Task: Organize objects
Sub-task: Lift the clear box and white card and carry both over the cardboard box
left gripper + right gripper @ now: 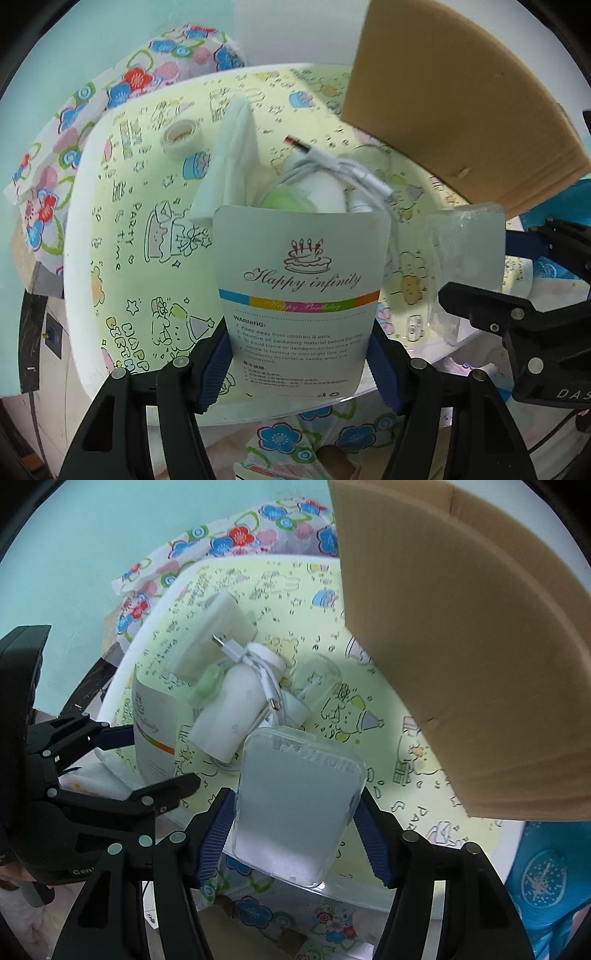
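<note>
My left gripper is shut on a white "Happy infinity" candle card and holds it upright over a yellow-green cartoon-print tray. My right gripper is shut on a frosted clear plastic case over the same tray. In the tray lie a white bottle-shaped device with a coiled white USB cable, a white tissue pack, a roll of white tape and a small clear cup. The right gripper and the case show at the right in the left wrist view.
A brown cardboard flap overhangs the tray's right side. A flower-print cloth lies under and behind the tray. A blue patterned cloth is at the right. The wall behind is pale green.
</note>
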